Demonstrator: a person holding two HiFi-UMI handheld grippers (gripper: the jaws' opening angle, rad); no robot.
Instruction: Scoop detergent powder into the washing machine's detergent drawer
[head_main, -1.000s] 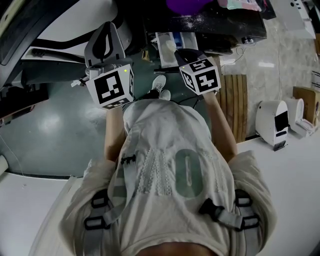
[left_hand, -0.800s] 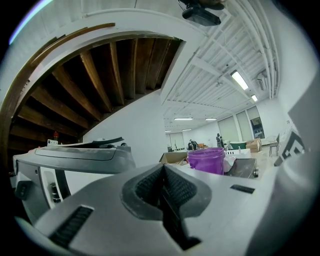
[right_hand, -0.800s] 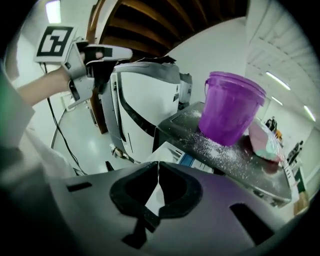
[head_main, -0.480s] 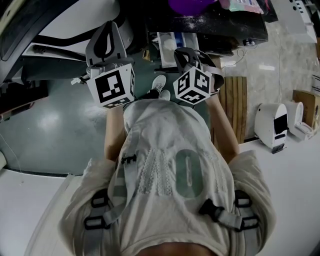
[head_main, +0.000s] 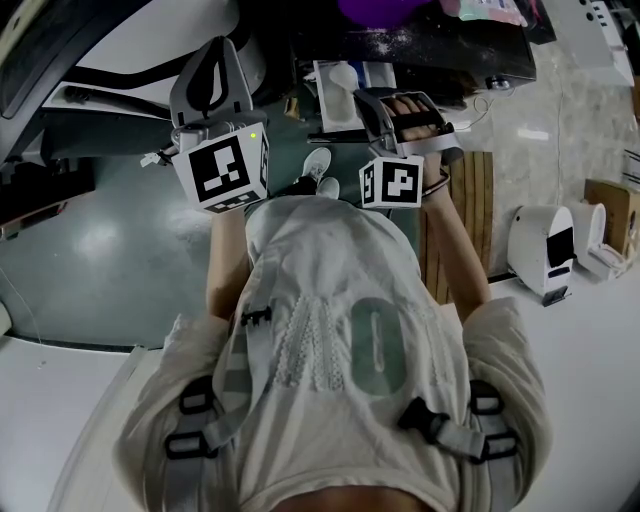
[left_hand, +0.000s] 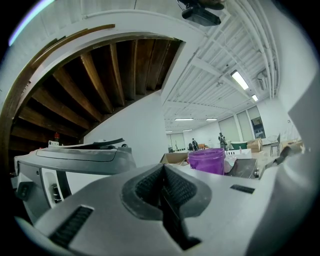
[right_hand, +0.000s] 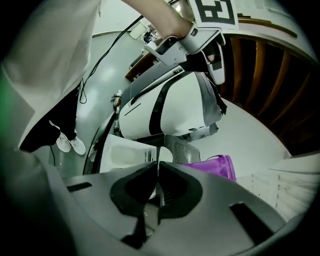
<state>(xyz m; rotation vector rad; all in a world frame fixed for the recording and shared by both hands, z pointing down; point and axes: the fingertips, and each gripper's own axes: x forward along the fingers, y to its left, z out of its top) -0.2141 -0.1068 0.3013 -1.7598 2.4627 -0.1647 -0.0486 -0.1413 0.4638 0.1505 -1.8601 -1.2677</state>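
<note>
Head view, nearest item: person's torso (head_main: 330, 330) in a pale shirt under grey harness straps, bent over a grey-green floor (head_main: 90, 240). Next out, two marker cubes (head_main: 225, 172) — one on the left gripper (left_hand: 162, 175), one on the right gripper (right_hand: 156, 175) — each printed with black-and-white square codes. These codes were the only print that could be made out; no brand, label or wording was legible on any item. Left gripper: jaws pressed together, ribbed pads meeting, nothing between them. Right gripper: jaws likewise closed tip to tip, nothing held; the person's hand (head_main: 410, 112) showed on its grip. Beyond the cubes: white detergent drawer (head_main: 338, 90), lying open between the two grippers and closer to the right one, compartments pale, fill not determinable. Further: dark surface (head_main: 440, 55) dusted with white specks, probably spilt powder. Farthest: purple tub (left_hand: 206, 161), judged to be the powder source, set past the drawer. Scoop: none seen in any view. Step in hand, as judged: approach, with no powder yet lifted and both claws empty. Next move would call for parting one pair of jaws to take up a scoop, wherever it lay, then dipping into the tub and carrying the load level across to the drawer.
</note>
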